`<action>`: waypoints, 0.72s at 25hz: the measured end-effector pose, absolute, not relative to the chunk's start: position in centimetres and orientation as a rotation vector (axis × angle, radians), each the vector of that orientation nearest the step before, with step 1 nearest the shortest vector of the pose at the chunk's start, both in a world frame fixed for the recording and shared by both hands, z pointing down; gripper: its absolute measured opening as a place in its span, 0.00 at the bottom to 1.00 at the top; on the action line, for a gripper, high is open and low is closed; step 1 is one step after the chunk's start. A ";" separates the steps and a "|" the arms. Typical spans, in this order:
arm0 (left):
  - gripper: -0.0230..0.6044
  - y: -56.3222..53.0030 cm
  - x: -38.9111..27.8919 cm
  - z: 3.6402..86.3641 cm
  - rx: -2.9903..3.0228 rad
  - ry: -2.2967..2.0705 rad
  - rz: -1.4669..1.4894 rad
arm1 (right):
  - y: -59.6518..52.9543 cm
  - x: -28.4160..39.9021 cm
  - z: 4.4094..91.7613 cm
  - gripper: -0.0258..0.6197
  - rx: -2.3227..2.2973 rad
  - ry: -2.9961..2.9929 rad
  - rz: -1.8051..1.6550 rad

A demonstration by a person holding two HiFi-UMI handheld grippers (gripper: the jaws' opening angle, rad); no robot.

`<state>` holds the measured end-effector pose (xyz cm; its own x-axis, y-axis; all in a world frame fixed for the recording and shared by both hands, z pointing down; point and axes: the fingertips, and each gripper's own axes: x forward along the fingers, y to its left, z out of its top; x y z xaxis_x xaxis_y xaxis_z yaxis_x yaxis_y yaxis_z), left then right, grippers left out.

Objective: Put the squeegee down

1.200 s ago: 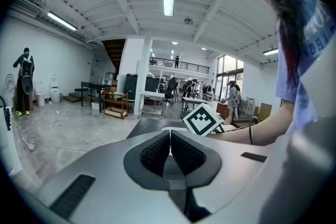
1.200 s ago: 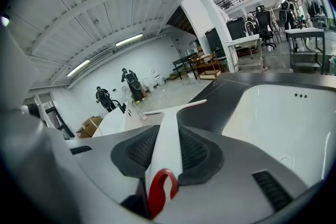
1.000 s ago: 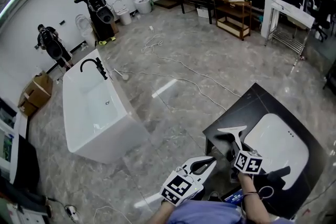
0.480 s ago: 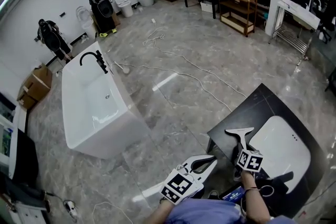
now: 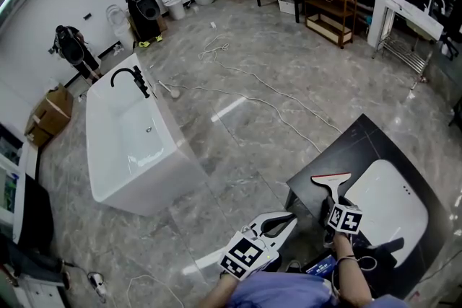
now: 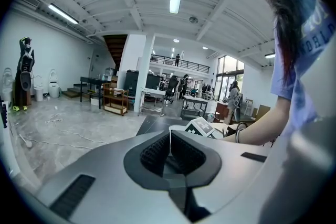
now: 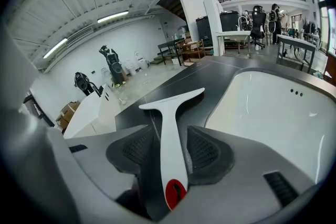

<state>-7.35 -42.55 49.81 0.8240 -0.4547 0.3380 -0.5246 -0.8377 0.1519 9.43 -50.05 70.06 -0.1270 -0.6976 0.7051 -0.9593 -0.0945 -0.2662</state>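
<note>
Right gripper (image 7: 172, 132): its jaws have just been opening and now stand apart, with the squeegee (image 7: 172, 165) between them.
Right pads (image 7: 206, 150): the ribbed faces flank the white handle without pressing on it; a dark gap shows on the left side, while the right pad sits just beside the handle (whether it brushes the handle I cannot tell).
Squeegee, seen along the jaws: the handle runs straight out between the two pads, its red-marked end nearest the camera and its blade crosswise beyond the fingertips.
Squeegee, from the head view: it lies (image 5: 332, 182) on the dark countertop (image 5: 361, 132), blade away from the person, just beside the left rim of the white basin (image 5: 390, 202).
Right gripper, from the head view: it sits (image 5: 334, 202) low over the handle end, its marker cube toward the person.
Left gripper (image 6: 169, 137): the jaws are closed together, the ribbed pads meeting along a thin line with nothing between them.
Left gripper, from the head view: it is held (image 5: 290, 218) off the near corner of the countertop, over the floor, apart from the squeegee and touching nothing.
</note>
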 end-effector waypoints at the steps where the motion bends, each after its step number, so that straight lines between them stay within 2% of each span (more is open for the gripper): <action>1: 0.06 -42.6 -7.3 49.8 2.768 -0.757 0.426 | -50.1 9.4 70.1 0.35 1.806 -1.841 1.072; 5: 0.06 -42.5 -7.0 49.9 2.767 -0.758 0.429 | -50.1 9.5 69.5 0.38 1.823 -1.860 1.078; 18: 0.06 -41.5 -6.8 49.6 2.759 -0.792 0.429 | -49.8 5.6 62.4 0.38 1.740 -2.111 0.986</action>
